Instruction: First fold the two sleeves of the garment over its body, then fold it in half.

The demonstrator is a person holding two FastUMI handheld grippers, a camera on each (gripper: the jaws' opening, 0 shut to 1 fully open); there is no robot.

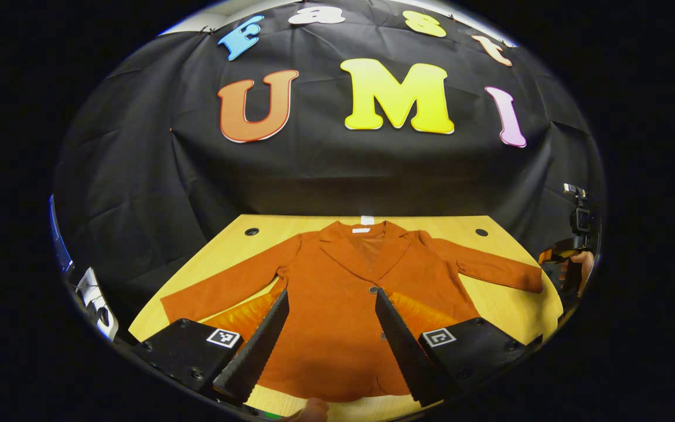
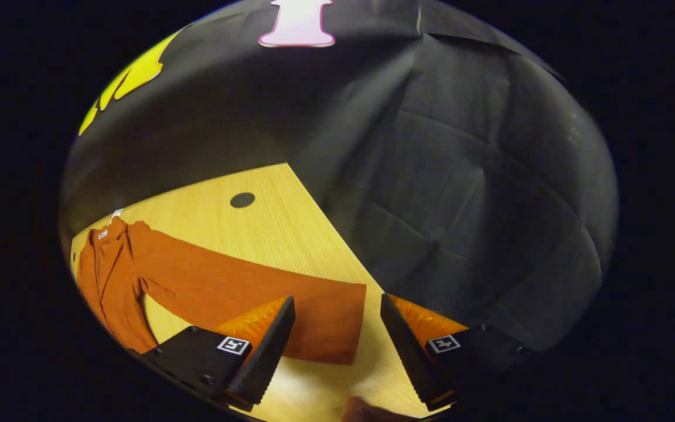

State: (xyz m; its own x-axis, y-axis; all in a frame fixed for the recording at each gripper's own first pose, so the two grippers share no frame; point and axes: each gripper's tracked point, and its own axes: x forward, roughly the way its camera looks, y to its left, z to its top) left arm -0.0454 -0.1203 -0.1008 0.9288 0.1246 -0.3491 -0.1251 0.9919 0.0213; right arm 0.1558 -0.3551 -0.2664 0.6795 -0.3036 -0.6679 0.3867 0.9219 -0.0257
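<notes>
Jacket (image 1: pixel 337 305) lies flat below both wide-open, empty grippers (image 1: pixel 331 334) (image 2: pixel 337 346) — the right one over its sleeve cuff (image 2: pixel 337 319).

Square-coded markers on black hand-held gripper (image 1: pixel 331 328) mounts

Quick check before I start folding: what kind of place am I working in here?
Most likely a staged recording booth, not a home. A black cloth backdrop hangs behind a bare wooden table with round cable holes, and the only item laid out is the rust-coloured jacket, spread flat.
</notes>
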